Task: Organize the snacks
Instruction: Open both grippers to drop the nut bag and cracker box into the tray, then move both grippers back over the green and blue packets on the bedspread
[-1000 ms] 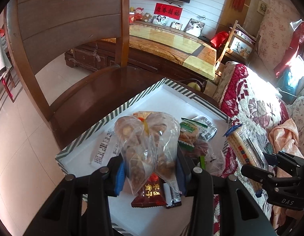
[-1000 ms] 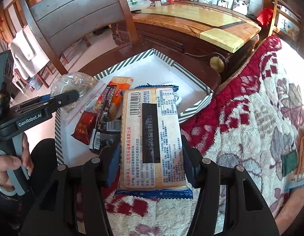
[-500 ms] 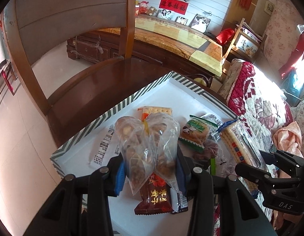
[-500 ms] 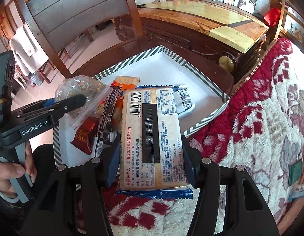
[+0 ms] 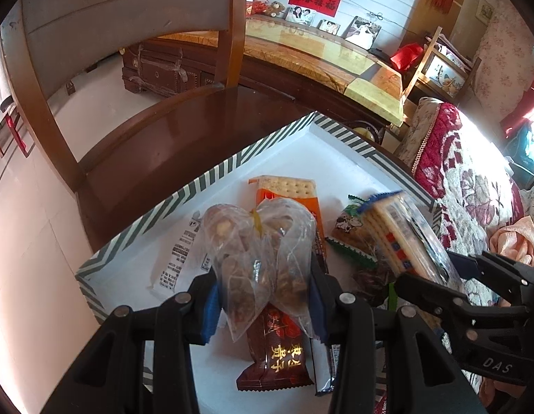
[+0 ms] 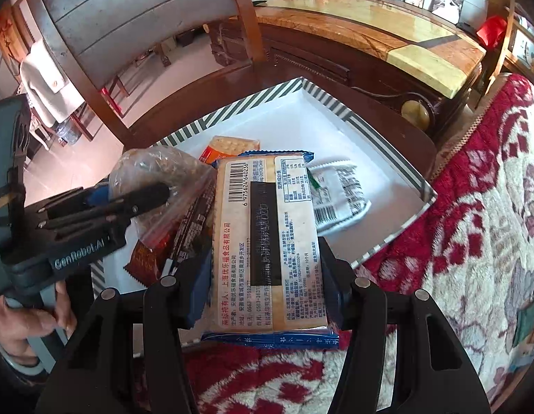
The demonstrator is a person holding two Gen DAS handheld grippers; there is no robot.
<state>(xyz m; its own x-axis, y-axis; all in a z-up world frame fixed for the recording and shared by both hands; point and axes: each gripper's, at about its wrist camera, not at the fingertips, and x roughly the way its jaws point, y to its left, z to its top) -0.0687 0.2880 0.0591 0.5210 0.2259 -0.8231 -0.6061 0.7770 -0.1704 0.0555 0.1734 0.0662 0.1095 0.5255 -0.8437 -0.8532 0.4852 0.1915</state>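
Observation:
A white tray with a striped rim (image 5: 211,176) (image 6: 339,110) sits on a wooden chair seat. My left gripper (image 5: 263,296) is shut on a clear bag of nuts (image 5: 263,252) above the tray's near part; it also shows in the right wrist view (image 6: 153,176). My right gripper (image 6: 263,276) is shut on a long cracker pack (image 6: 267,238), held over the tray's right side (image 5: 401,238). In the tray lie an orange cracker pack (image 5: 284,189), a dark red packet (image 5: 277,355), a white wrapper (image 5: 178,258) and a green-white packet (image 6: 339,193).
The chair back (image 5: 111,10) rises behind the tray. A red floral blanket (image 6: 474,207) lies to the right. A long wooden table with a marble top (image 5: 318,55) stands beyond. A hand (image 6: 32,314) holds the left gripper's handle.
Both grippers have moved forward over the tray with their packs still held. The cracker pack now hangs over the tray's right side, closer to the bag of nuts.

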